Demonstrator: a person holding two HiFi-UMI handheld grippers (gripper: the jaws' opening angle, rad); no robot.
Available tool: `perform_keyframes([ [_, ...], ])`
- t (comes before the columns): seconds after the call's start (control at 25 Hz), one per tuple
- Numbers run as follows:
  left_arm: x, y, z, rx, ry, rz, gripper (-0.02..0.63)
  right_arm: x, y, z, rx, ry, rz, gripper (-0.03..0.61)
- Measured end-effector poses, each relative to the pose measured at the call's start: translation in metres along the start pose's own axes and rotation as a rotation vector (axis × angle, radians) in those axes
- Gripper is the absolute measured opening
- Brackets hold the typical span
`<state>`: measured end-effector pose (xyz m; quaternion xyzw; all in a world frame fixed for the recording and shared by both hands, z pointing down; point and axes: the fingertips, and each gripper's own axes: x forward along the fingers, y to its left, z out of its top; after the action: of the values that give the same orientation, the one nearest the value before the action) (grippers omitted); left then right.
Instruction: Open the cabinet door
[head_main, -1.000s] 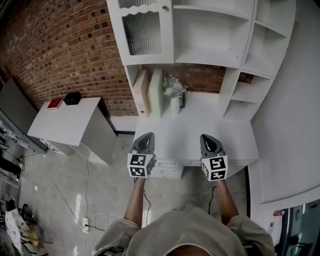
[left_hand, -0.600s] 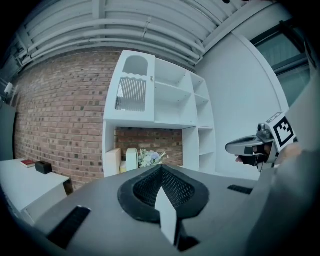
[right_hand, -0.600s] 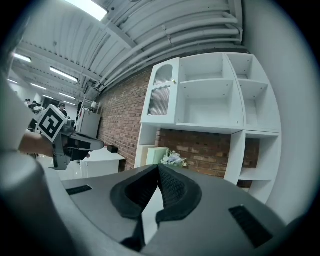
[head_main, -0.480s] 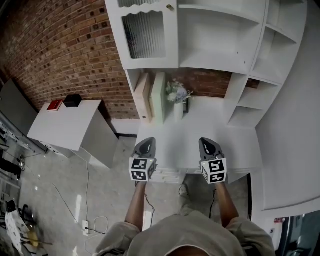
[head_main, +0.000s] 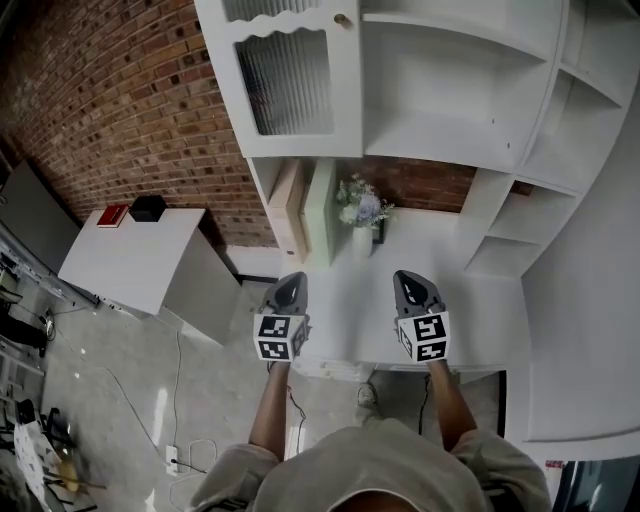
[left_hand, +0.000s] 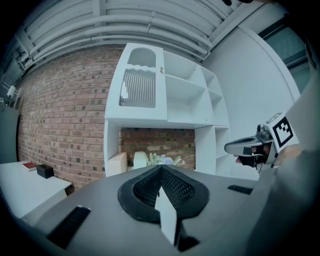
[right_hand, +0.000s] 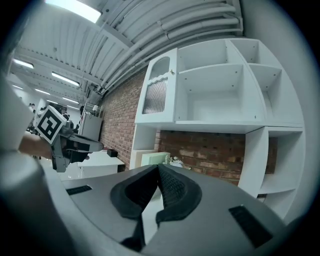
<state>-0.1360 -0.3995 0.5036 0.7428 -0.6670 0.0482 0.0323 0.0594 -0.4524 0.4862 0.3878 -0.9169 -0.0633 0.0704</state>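
The white wall cabinet has one closed door (head_main: 285, 80) with a ribbed glass pane at its upper left and a small round knob (head_main: 341, 19) at the door's top right corner. Open shelves (head_main: 450, 90) fill the rest of it. Both grippers hover side by side over the front edge of the white desk (head_main: 470, 300), well below and short of the door. My left gripper (head_main: 291, 287) and my right gripper (head_main: 414, 286) are both shut and hold nothing. The door (left_hand: 138, 86) and its knob (right_hand: 171, 72) lie straight ahead in both gripper views.
Two upright boards (head_main: 303, 205) and a vase of flowers (head_main: 361, 215) stand at the back of the desk, under the cabinet. A low white side table (head_main: 140, 262) to the left carries a red book (head_main: 112, 214) and a black box (head_main: 148, 207). Cables lie on the floor (head_main: 100, 400).
Both grippers and the person have moved forward toward the desk and cabinet, which now appears larger and nearer. The jaws stayed shut.
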Motion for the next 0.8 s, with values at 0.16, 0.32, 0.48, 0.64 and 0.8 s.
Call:
perform_keyframes([
  [0.16,0.030,0.012,0.010,0.007,-0.002,0.026,0.026,0.036,-0.021,0.010,0.003,-0.021,0.024,0.014],
  [0.32,0.060,0.022,0.025,0.012,-0.012,0.052,0.026,0.072,-0.041,0.028,-0.008,-0.051,0.054,0.014],
  [0.48,0.087,0.033,0.037,0.018,-0.023,0.077,0.026,0.105,-0.057,0.050,-0.018,-0.092,0.082,0.014],
  [0.64,0.108,0.038,0.046,0.026,-0.032,0.094,0.026,0.132,-0.072,0.075,-0.025,-0.139,0.105,0.014],
  [0.8,0.115,0.044,0.046,0.022,-0.032,0.113,0.026,0.156,-0.078,0.107,-0.027,-0.189,0.130,0.014],
])
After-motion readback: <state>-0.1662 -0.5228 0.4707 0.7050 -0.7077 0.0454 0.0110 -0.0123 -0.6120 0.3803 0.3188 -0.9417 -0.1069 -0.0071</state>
